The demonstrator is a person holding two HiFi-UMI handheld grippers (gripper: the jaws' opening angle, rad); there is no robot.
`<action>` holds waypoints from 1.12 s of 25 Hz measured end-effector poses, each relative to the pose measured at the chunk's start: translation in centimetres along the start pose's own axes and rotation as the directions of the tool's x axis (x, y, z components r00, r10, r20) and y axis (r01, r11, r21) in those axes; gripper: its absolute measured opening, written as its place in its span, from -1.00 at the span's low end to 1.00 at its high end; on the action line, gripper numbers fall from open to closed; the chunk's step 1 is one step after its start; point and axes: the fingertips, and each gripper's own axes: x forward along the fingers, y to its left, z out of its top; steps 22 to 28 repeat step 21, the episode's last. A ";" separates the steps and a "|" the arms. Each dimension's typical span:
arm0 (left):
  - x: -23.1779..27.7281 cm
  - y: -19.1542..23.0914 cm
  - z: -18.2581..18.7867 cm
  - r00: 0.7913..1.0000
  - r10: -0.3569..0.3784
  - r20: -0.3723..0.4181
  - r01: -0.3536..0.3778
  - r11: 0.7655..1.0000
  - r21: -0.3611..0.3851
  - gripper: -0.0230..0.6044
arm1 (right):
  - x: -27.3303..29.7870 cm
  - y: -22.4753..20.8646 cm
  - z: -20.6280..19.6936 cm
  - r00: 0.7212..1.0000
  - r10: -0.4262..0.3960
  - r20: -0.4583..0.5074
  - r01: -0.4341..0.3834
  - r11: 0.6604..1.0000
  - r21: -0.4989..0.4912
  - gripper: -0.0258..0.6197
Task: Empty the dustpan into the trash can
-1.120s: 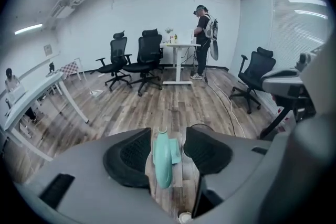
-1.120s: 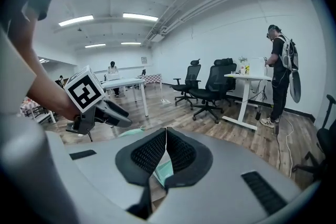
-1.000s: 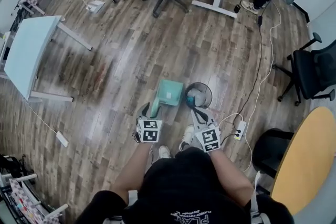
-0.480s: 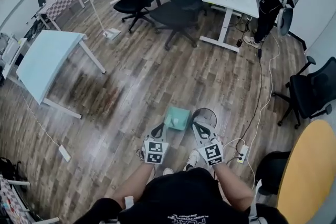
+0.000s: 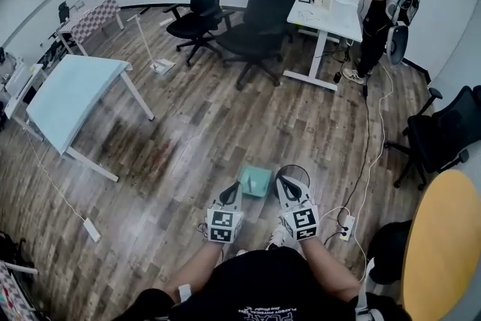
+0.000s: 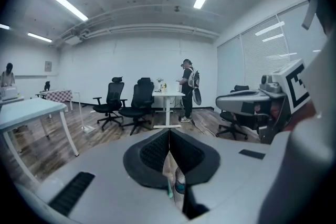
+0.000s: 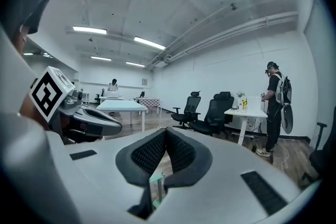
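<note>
The teal dustpan (image 5: 256, 180) stands on the wood floor, right beside the round black trash can (image 5: 301, 174). My left gripper (image 5: 230, 190) hovers just left of the dustpan, apart from it. Its jaws have just been closing, and in the left gripper view the left gripper (image 6: 169, 139) is shut with nothing between the pads. My right gripper (image 5: 286, 183) hangs over the trash can and hides part of it. In the right gripper view the right gripper (image 7: 166, 136) is shut and empty. A sliver of the teal dustpan (image 7: 156, 186) shows below its jaws.
Black office chairs (image 5: 248, 11) and a white desk (image 5: 327, 4) stand at the back, with a person (image 5: 385, 4) beside the desk. A pale blue table (image 5: 71, 98) is at the left. A power strip (image 5: 347, 226), a yellow round table (image 5: 443, 237) and another chair (image 5: 443, 135) are at the right.
Both grippers have risen from floor level and the head view has tilted up. The left gripper has left the dustpan's handle and shut. The dustpan stays beside the trash can.
</note>
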 end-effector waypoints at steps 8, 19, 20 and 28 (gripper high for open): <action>-4.2 0.8 0.0 0.998 0.032 0.049 -0.031 0.999 -0.024 -0.85 | -3.3 -0.2 -1.0 0.994 -0.100 -0.033 0.100 0.995 -0.008 -0.85; -6.4 0.1 -1.4 0.999 0.005 0.032 -0.004 1.000 -0.027 -0.85 | -4.7 1.8 -0.7 0.992 -0.119 -0.036 0.118 0.993 -0.033 -0.85; -6.6 0.1 -1.5 0.999 0.004 0.033 -0.003 1.000 -0.027 -0.85 | -4.7 2.1 -0.5 0.993 -0.115 -0.034 0.113 0.993 -0.036 -0.85; -6.7 0.0 -1.5 0.999 0.004 0.034 -0.003 1.000 -0.027 -0.85 | -4.7 2.4 -0.4 0.993 -0.110 -0.031 0.109 0.993 -0.039 -0.85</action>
